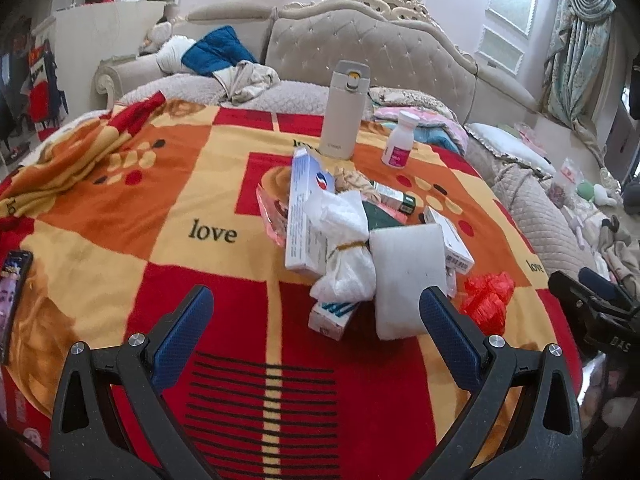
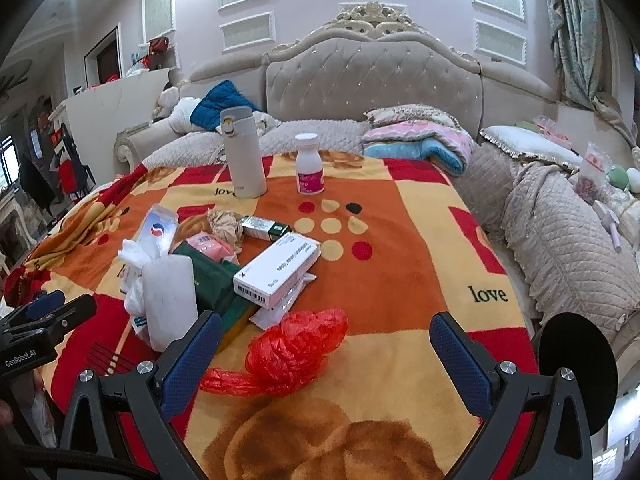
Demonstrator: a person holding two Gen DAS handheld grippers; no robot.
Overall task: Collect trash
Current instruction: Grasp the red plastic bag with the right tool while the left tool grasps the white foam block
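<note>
A heap of trash lies on the red and orange blanket (image 1: pixel 208 216): a white foam block (image 1: pixel 408 276), a tied white wrapper (image 1: pixel 348 248), flat medicine boxes (image 1: pixel 306 216) and a crumpled red plastic bag (image 1: pixel 486 298). My left gripper (image 1: pixel 316 312) hovers open just short of the heap, its right finger against the foam block's lower edge. In the right wrist view the red plastic bag (image 2: pixel 292 352) lies between the fingers of my open right gripper (image 2: pixel 326 340), with a white medicine box (image 2: pixel 280 270) and the foam block (image 2: pixel 170 292) behind it.
A beige thermos (image 2: pixel 242 152) and a white pill bottle (image 2: pixel 309 164) stand upright behind the heap. A phone (image 1: pixel 14 292) lies at the blanket's left edge. Folded quilts (image 2: pixel 420 136), a tufted headboard (image 2: pixel 372 76) and pillows lie beyond. A black round object (image 2: pixel 576 372) sits at right.
</note>
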